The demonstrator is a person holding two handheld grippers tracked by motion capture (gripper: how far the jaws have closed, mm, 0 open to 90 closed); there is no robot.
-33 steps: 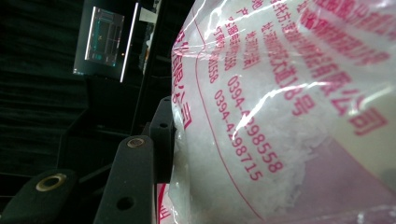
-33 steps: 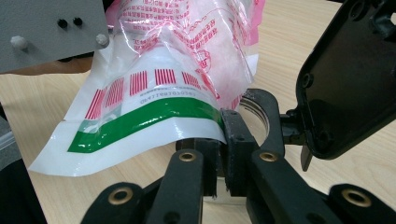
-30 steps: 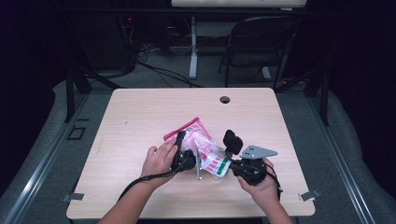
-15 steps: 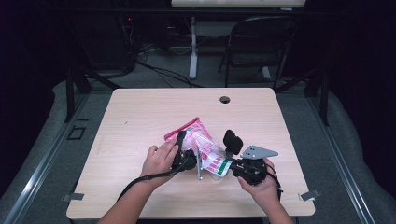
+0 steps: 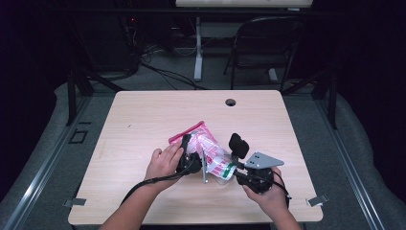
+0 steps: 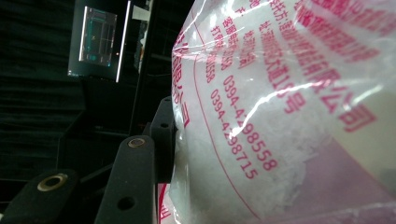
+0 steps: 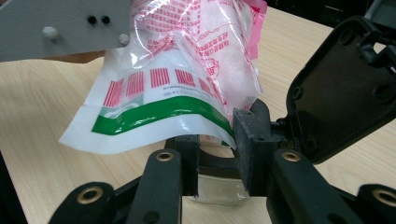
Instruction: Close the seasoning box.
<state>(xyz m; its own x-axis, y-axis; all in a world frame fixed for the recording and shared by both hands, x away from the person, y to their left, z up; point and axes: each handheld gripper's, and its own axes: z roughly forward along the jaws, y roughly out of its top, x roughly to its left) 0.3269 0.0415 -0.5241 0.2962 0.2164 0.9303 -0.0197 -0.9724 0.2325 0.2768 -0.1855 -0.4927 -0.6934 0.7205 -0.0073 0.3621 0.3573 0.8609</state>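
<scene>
Bag: clear plastic bag w/ red print, green band, white powdery fill (image 5: 213, 155), mid-table toward the near edge, on pale wooden tabletop (image 5: 143, 120), between both tools; pink zip-edge pouch (image 5: 189, 132) tucked just behind.
L tool: left gripper (image 5: 187, 155) pinching upper part of bag, jaws partly spread around the bulk (plastic pressed vs. black pad in left gripper view (image 6: 261, 116)).
R tool: right gripper (image 7: 219, 154) jaws just been opening, now spread; printed bottom edge of bag (image 7: 163, 107) between them but pads not pressing.
Axis: long axis diagonal, far-left to near-right; green-band end toward R tool, gathered end toward pouch.
Risk: single grip left, so heavy fill likely to sag or slip out of L jaws.
Risk 2: thin film could tear or snag on R pads if pulled now.
</scene>
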